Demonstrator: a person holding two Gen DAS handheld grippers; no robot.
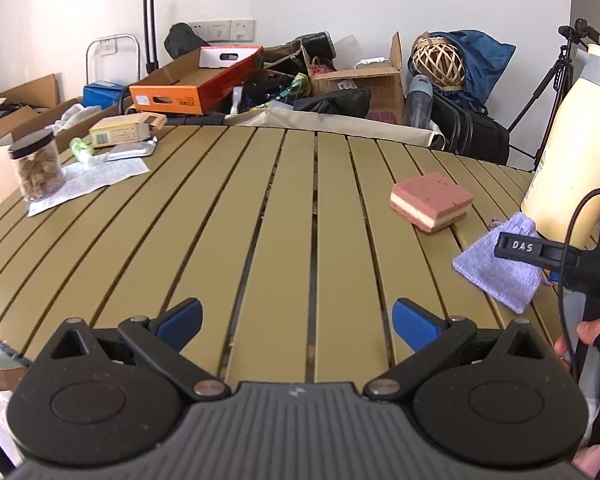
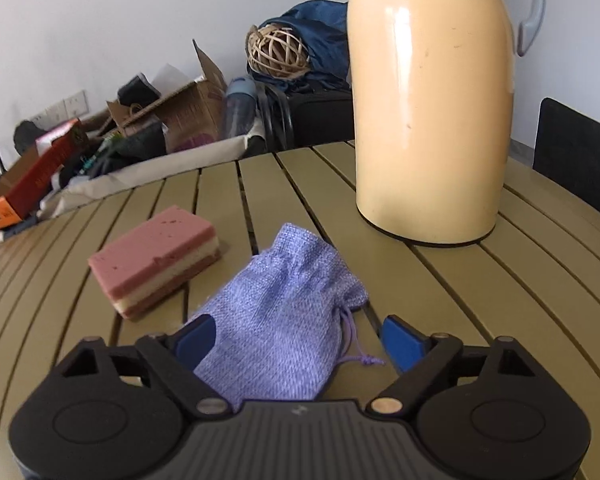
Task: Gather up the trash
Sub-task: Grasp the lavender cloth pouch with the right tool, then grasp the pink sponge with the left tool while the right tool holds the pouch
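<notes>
- Left wrist view: the left gripper hangs over the olive slatted worktop with its blue pads spread wide and nothing between them.
- At the far left corner stands a clear round jar with a black lid, holding brown lumpy pieces; it rests on a printed sheet of paper.
- Just behind lie a small yellow cardboard box, a silver foil packet and a green crumpled wrapper.
- A pink-and-cream layered block sits right of centre; a lilac woven drawstring pouch lies near the right edge, beside a tall cream thermos jug.
- The right gripper reaches in over the pouch.
- Right wrist view: the right gripper is released, pads apart, with the pouch lying flat between them; the left pad is at the fabric's edge, the right one clear of it.
- The pouch's mouth is cinched; what it holds cannot be told.
- The block lies just left, the jug upright behind.
</notes>
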